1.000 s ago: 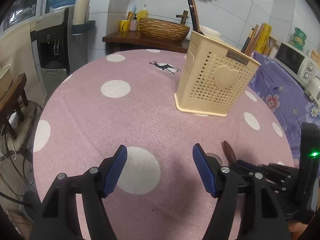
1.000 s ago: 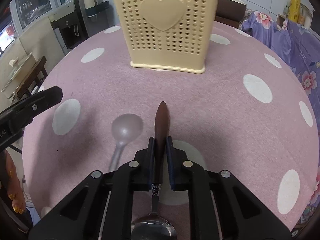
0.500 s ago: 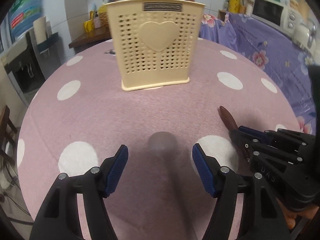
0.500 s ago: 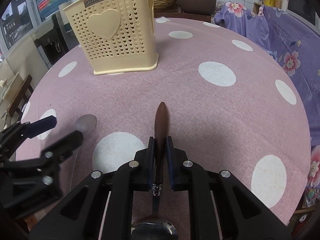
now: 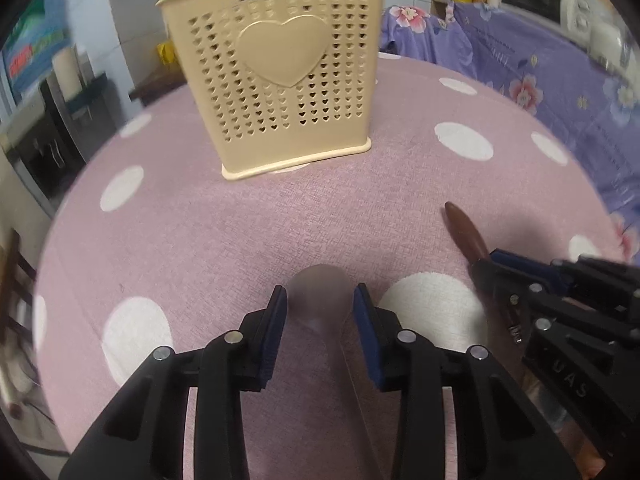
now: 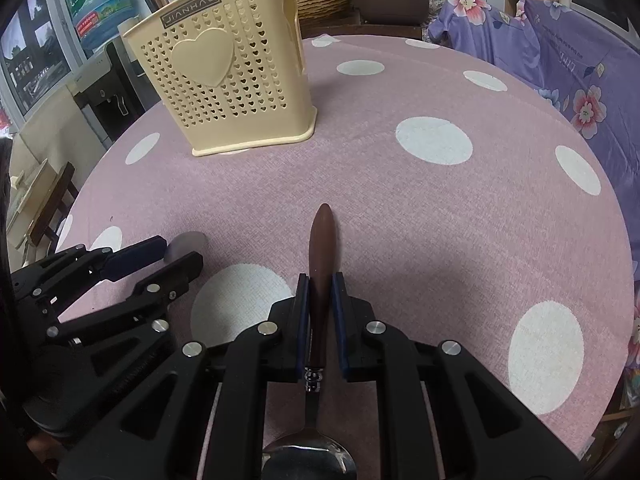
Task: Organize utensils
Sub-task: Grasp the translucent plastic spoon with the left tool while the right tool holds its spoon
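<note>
Already the right gripper clamps the brown-handled spoon, handle pointing to 12 o'clock, probably ready for dropping into the cream holder at 11 o'clock. Left gripper jaws flank the translucent spoon; whether they grip it I cannot tell

Tablecloth: pink with white polka dots. Holder: cream plastic, pierced by rows of small heart-shaped holes, with one large raised heart. Spoon: dark brown handle, silver bowl. Second spoon: translucent grey. Cloth behind table: purple with pink flowers.
</note>
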{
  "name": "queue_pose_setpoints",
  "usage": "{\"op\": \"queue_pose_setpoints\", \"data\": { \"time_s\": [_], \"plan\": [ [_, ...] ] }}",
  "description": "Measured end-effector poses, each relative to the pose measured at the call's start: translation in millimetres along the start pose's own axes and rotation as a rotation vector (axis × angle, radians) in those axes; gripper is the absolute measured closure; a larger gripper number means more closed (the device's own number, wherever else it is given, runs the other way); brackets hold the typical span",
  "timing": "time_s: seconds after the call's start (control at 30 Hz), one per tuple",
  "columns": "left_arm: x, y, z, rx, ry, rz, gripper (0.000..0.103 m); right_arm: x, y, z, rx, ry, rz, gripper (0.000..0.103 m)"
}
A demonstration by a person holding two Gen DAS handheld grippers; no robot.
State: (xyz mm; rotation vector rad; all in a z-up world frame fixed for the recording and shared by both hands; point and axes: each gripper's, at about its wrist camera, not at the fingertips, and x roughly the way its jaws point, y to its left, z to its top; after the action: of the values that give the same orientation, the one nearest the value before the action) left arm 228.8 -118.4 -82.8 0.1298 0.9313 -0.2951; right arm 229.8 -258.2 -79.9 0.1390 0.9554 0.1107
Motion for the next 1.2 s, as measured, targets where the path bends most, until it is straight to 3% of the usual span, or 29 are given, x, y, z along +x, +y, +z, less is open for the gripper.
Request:
{"op": "queue_pose_setpoints", "data": {
  "time_s": [0.1, 0.17, 0.23, 0.37, 0.53, 0.73, 0.77, 0.8, 0.87, 0.97, 1.07, 1.2],
  "plan": [
    [-4, 30, -2, -0.157, 0.003, -0.185, 0.068, 0, 0, 0, 0.005, 0.001, 0.004, 0.091],
    [-3, 56, -7, -0.281, 0.009, -0.334, 0.073, 0, 0, 1, 0.007, 0.002, 0.006, 0.091],
    [-1, 76, -13, -0.343, 0.013, -0.404, 0.073, 0, -1, 1, 0.009, 0.003, 0.007, 0.091],
    [-11, 95, -22, -0.353, -0.029, -0.299, 0.073, 0, -1, 1, 0.008, 0.003, 0.004, 0.091],
    [-20, 104, -27, -0.354, -0.047, -0.300, 0.073, 1, -2, 2, 0.011, 0.004, 0.003, 0.091],
    [-22, 108, -24, -0.348, -0.045, -0.244, 0.073, 1, -1, 3, 0.018, 0.008, 0.005, 0.091],
    [-23, 104, -23, -0.332, -0.040, -0.214, 0.070, 1, -1, 3, 0.017, 0.008, 0.003, 0.091],
    [-23, 100, -22, -0.316, -0.028, -0.188, 0.056, 1, -1, 3, 0.018, 0.008, 0.003, 0.091],
    [-24, 92, -22, -0.293, -0.011, -0.163, 0.048, 1, -1, 3, 0.019, 0.007, 0.004, 0.091],
    [-20, 83, -23, -0.318, 0.026, -0.214, 0.051, 1, -2, 3, 0.019, 0.007, 0.008, 0.091],
    [-18, 74, -22, -0.282, 0.013, -0.159, 0.060, 1, -2, 2, 0.021, 0.006, 0.011, 0.091],
    [-11, 71, -13, -0.279, 0.015, -0.132, 0.061, 1, -3, 2, 0.022, 0.006, 0.014, 0.091]
  ]
}}
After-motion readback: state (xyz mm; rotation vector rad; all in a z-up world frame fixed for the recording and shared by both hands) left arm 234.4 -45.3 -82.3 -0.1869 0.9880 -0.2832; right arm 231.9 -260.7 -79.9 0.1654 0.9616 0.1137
